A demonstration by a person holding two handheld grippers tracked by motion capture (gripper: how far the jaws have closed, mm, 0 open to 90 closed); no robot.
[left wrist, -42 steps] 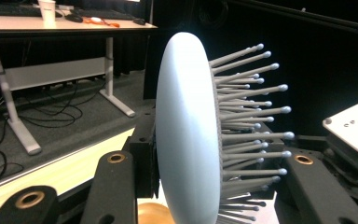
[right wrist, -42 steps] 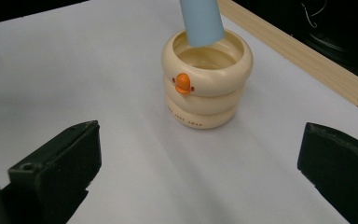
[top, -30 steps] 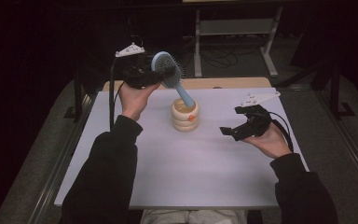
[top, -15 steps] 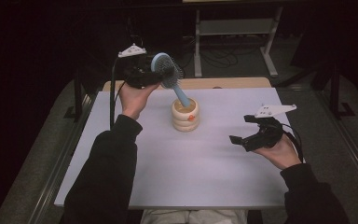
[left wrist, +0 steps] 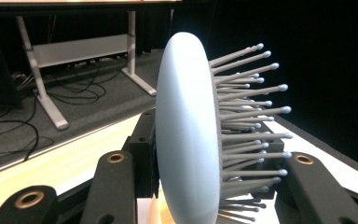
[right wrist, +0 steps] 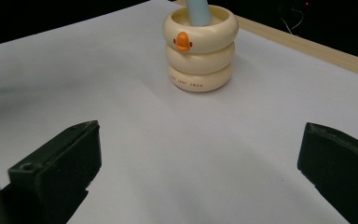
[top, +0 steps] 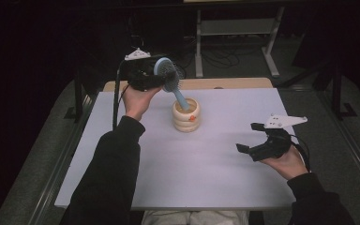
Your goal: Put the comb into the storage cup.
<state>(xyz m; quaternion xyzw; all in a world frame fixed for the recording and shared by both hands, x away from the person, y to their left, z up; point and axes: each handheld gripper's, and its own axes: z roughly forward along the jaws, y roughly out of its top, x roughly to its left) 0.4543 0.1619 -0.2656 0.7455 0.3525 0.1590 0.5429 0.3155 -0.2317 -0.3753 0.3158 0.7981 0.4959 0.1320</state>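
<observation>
Left tongs (top: pixel 161 77) clamp the head of the pale blue hairbrush (top: pixel 171 79), whose handle slants down into the cream holder (top: pixel 186 115) standing toward the far middle of the white bench (top: pixel 168 178). Right tongs (top: pixel 252 140) hover with jaws wide apart and nothing between them, low over the bench's right side. Small dark lettering rings the holder's bottom tier in the right gripper view, too small to read, below an orange duck-bill knob. The left gripper view shows the brush's grey ball-tipped bristles pressed between the jaws.
</observation>
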